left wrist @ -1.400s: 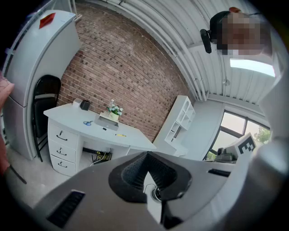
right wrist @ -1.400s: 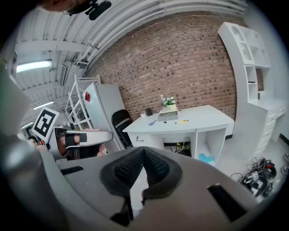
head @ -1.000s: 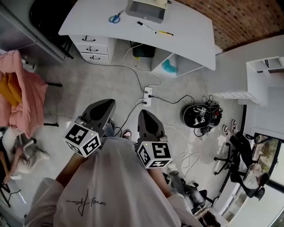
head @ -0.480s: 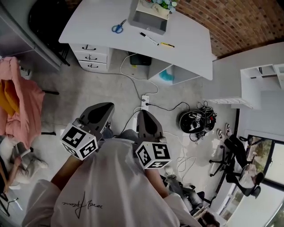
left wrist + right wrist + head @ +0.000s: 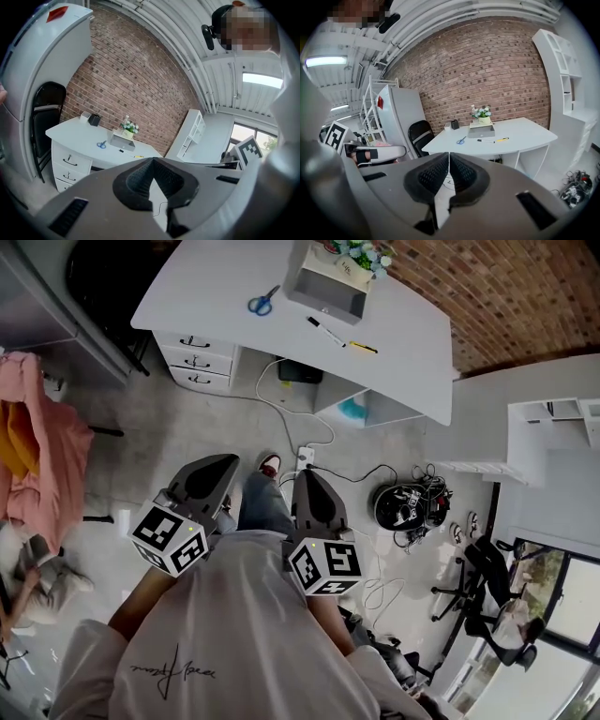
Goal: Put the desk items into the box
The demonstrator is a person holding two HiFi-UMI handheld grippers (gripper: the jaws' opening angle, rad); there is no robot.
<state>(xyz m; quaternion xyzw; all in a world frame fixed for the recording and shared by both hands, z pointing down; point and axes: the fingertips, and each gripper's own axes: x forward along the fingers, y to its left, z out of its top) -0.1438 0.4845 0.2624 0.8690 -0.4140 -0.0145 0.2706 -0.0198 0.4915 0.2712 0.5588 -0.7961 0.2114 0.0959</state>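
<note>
A white desk (image 5: 234,277) stands far ahead across the floor. On it lie blue scissors (image 5: 263,303), a black marker (image 5: 325,330) and a yellow pen (image 5: 364,347), beside an open grey box (image 5: 328,292) with a flower pot (image 5: 361,254) behind it. My left gripper (image 5: 217,470) and right gripper (image 5: 307,479) are held side by side at waist height, both shut and empty, well short of the desk. The right gripper view shows the scissors (image 5: 461,140), box (image 5: 481,131), marker (image 5: 485,140) and pen (image 5: 502,139) past its shut jaws. The left gripper view shows the scissors (image 5: 101,145) and box (image 5: 122,142).
A power strip (image 5: 305,456) with trailing cables lies on the floor between me and the desk. A black bundle of gear (image 5: 408,505) sits to the right, pink cloth (image 5: 37,456) on the left. Drawers (image 5: 202,362) stand under the desk, a black chair (image 5: 103,277) beside it.
The desk and its items have drawn closer and lower in the head view as the person walks toward them; a foot now shows ahead. Both grippers stay shut.
</note>
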